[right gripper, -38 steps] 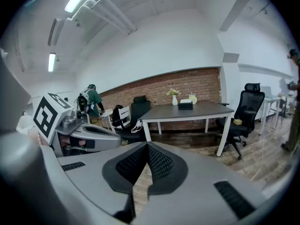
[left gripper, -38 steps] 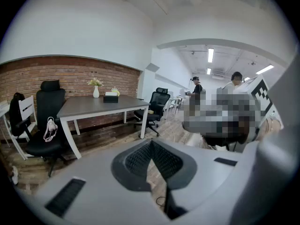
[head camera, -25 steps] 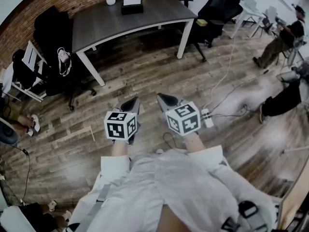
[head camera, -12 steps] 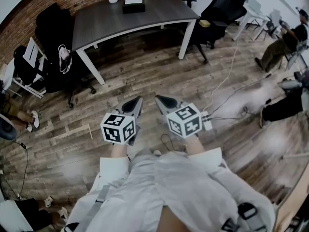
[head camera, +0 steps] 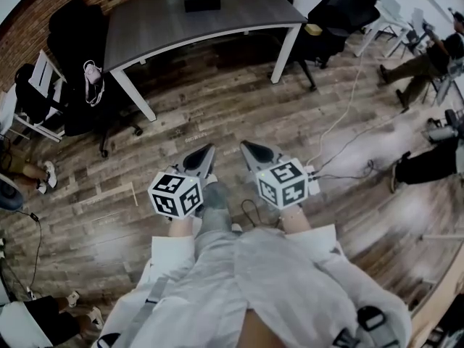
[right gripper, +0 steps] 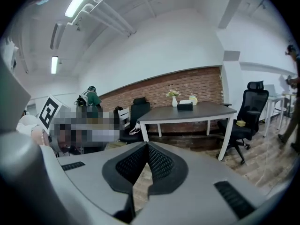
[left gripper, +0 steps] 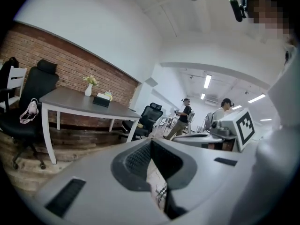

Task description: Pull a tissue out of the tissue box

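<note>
Both left gripper (head camera: 207,151) and right gripper (head camera: 247,147) are closed; head view misses ceiling lights (right gripper: 82,1).

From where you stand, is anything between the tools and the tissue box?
Nothing visible does: only open floor lies between the left tool, the right tool and the table holding the tissue box.

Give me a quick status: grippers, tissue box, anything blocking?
Left gripper shut, empty. Right gripper shut, empty. Black tissue box sits on dark grey table, far ahead. Only wooden floor between.
</note>
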The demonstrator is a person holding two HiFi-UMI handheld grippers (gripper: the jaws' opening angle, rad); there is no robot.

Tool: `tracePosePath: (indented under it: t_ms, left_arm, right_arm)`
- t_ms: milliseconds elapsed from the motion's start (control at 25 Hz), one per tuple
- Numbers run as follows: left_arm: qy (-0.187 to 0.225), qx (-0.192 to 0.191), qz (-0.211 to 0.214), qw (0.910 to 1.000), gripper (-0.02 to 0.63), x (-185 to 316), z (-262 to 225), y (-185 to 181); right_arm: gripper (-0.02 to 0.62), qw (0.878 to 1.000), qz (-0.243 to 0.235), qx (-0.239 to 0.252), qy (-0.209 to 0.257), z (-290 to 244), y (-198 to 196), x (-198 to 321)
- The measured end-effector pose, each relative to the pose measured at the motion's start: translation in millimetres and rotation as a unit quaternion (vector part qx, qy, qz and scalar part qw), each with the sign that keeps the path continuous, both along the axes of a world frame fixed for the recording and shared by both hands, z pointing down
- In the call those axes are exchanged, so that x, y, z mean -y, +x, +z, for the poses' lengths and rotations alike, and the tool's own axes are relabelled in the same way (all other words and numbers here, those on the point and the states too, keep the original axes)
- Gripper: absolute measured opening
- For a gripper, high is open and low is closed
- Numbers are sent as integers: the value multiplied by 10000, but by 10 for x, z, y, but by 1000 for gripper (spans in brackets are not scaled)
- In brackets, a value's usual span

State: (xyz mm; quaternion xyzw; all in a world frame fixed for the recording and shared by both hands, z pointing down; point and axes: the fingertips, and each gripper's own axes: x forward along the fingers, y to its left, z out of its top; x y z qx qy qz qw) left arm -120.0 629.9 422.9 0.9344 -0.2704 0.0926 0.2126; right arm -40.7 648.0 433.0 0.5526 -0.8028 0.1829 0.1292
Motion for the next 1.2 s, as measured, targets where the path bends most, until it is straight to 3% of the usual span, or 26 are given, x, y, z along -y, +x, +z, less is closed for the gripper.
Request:
tracePosePath:
  t_ms: [400, 720, 1000, 1200]
  left_arm:
    - [-45, 470, -2, 9989, 3, 1516, 49, -29]
    - [234, 259, 102, 9993, 3, 2731, -205, -33]
    - [70, 304, 404, 9987, 3, 3085, -106, 79]
    - [140, 422, 250, 9987, 3, 3285, 26, 74]
  right_arm:
    - [2, 9991, 115, -318, 250, -240, 15, 1547]
    - [2, 9976, 193, -393, 537, -434, -117, 2626]
    - [2, 9968, 495, -377, 500, -451, 49, 3019]
    - [3, 9977, 454, -357, 357, -307, 113, 3245]
